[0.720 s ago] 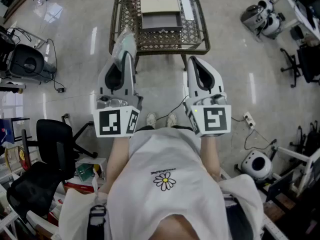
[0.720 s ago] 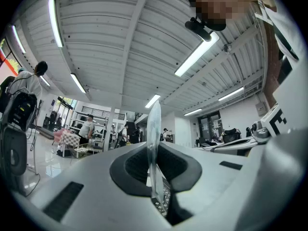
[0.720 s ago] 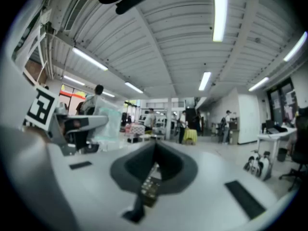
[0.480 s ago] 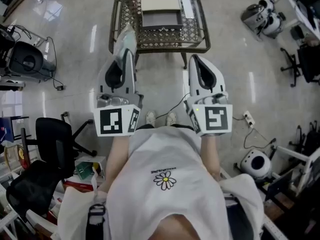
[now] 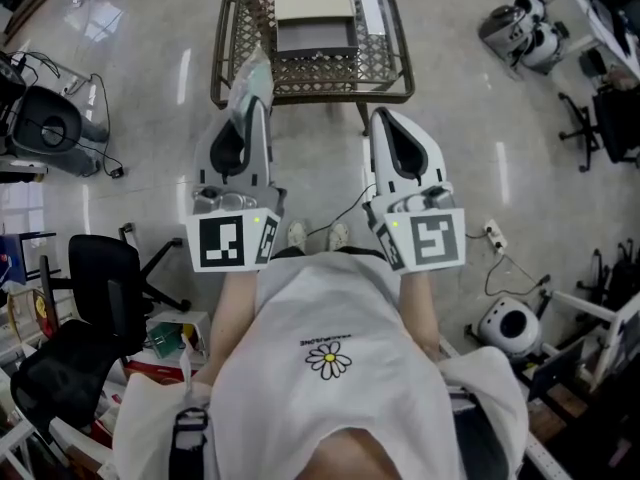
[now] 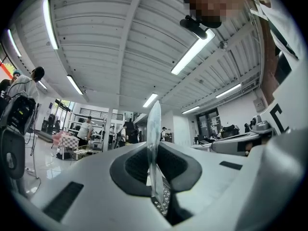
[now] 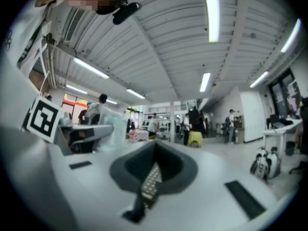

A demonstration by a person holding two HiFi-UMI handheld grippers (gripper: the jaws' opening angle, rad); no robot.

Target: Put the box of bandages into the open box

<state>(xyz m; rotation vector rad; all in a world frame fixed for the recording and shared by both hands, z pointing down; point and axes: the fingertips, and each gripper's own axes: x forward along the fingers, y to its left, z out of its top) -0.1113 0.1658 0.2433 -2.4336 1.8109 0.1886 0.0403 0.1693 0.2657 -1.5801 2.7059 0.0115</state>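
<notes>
While the person stands a little way back from the wicker table (image 5: 300,76), both grippers are held out in front of the body, side by side and apart. The left gripper (image 5: 248,118) has its jaws nearly together, pinched on the box of bandages (image 5: 250,80), a thin, pale green pack. In the head view the pack's long axis carries on from the jaws, pointing away from the person toward the table. Its far end overlaps the table's near left corner in that view; whether it is above the table or short of it I cannot tell. In the left gripper view the pack stands on edge, its narrow side toward the camera and a flat face toward each jaw, and it reaches well past the jaw tips. The right gripper (image 5: 381,118) has its jaws closed to a point with nothing between them; only the table's weave shows through the slot behind them. The open box (image 5: 316,52) sits mid-table with its dark inside facing up. A cream panel (image 5: 314,3) lies just behind it, and a long white strip (image 5: 368,3) lies to its right.
</notes>
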